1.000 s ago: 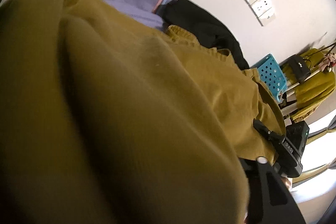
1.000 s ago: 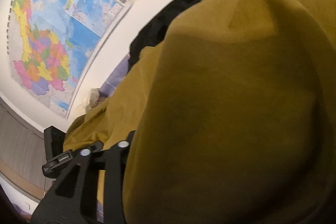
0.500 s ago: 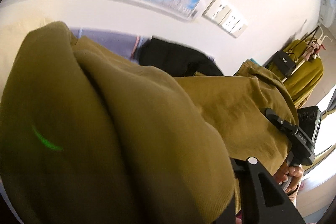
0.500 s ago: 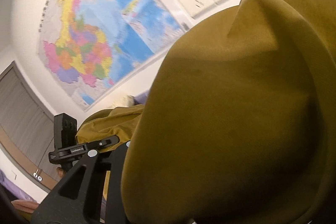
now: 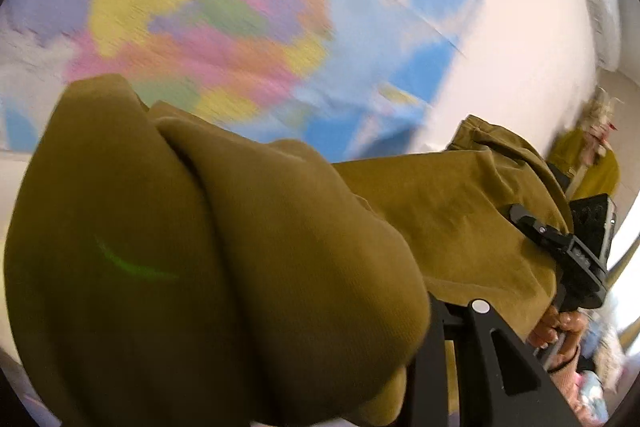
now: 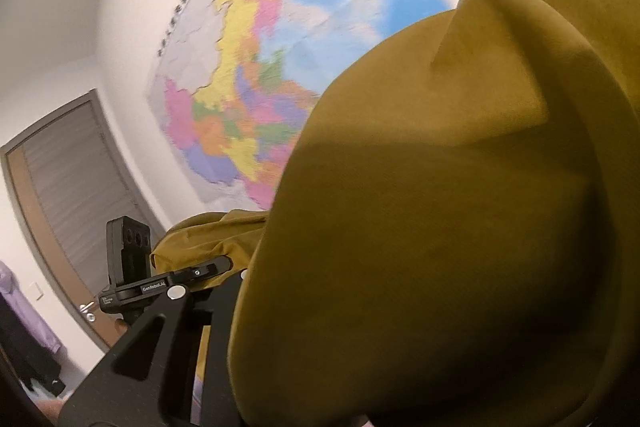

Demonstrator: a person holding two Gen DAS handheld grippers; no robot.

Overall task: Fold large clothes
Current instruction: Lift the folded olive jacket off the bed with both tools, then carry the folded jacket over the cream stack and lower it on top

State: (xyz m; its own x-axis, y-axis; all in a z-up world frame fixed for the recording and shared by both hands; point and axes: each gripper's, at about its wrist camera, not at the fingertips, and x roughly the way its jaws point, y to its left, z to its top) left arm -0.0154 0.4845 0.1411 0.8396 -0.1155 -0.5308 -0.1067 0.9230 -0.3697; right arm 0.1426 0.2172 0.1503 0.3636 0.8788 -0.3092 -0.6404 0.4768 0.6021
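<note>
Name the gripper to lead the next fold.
Probably right: both jaws just closed tighter on the mustard garment, but right gripper pinches a flatter edge; left gripper is buried in bunched cloth.

Each camera sits on a gripper and looks forward along its fingers. The left wrist camera is pressed right up against the mustard cloth [image 5: 208, 267], which fills the lower half of its picture. Past it the camera faces the wall map [image 5: 248, 19], blurred, and far to the right it sees the right gripper [image 5: 568, 255]. The right wrist camera is just as near the cloth, which fills its right side. It faces the same map, with a grey door [image 6: 68, 195] on the left and the left gripper [image 6: 160, 283] low down. Both views share the cloth and the map.
</note>
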